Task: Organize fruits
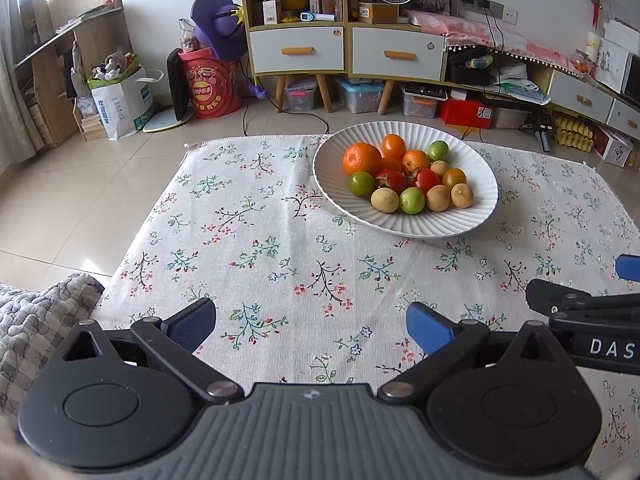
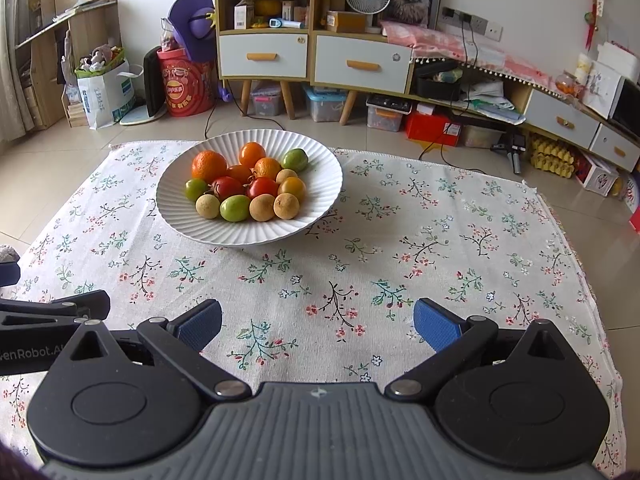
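Note:
A white ribbed plate (image 1: 472, 216) (image 2: 312, 216) sits on the flowered tablecloth (image 1: 256, 248) (image 2: 440, 248), holding several small fruits: oranges (image 1: 361, 158) (image 2: 208, 165), red tomatoes (image 1: 391, 180) (image 2: 262, 187), green ones (image 1: 412, 200) (image 2: 235, 208) and tan round ones (image 1: 385, 199) (image 2: 286, 205). My left gripper (image 1: 311, 325) hovers open over the cloth, near and left of the plate, nothing between its blue pads. My right gripper (image 2: 318, 325) is open too, near and right of the plate, also empty. Each gripper shows at the edge of the other's view.
The cloth lies on a low surface over a tiled floor (image 1: 64, 184). A grey quilted fabric (image 1: 36, 320) lies at the near left. Shelves, drawers (image 1: 296, 50), storage boxes and a red drum (image 1: 214, 84) line the far wall.

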`<state>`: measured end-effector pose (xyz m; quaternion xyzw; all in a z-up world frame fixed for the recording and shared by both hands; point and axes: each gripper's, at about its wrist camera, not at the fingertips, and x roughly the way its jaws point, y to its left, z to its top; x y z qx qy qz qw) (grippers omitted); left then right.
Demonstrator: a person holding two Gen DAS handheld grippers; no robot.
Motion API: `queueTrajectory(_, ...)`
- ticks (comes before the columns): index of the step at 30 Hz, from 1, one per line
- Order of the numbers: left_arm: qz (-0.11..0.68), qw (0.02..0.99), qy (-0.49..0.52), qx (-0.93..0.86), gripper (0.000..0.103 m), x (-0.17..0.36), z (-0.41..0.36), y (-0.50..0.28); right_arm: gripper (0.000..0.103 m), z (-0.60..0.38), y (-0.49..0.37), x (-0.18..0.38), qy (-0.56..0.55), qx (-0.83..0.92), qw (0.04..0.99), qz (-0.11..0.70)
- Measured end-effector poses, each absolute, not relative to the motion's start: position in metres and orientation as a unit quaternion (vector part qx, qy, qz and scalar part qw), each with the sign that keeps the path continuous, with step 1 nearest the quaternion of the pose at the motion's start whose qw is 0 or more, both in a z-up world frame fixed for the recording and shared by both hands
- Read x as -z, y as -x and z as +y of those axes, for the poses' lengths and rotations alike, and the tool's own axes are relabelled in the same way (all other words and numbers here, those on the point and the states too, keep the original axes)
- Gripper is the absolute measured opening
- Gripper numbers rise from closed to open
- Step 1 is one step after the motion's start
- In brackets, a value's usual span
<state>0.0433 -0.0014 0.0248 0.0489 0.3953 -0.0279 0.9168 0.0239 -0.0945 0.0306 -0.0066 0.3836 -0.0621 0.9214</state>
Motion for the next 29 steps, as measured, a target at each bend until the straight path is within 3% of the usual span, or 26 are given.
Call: queueTrajectory(29,0.407,0.912,-0.049,0.028,0.098,-0.0209,-0.0007,-0.0438,0.102,-0.0918,-0.0243,-0.0289,0.010,0.061,0.921,0.386)
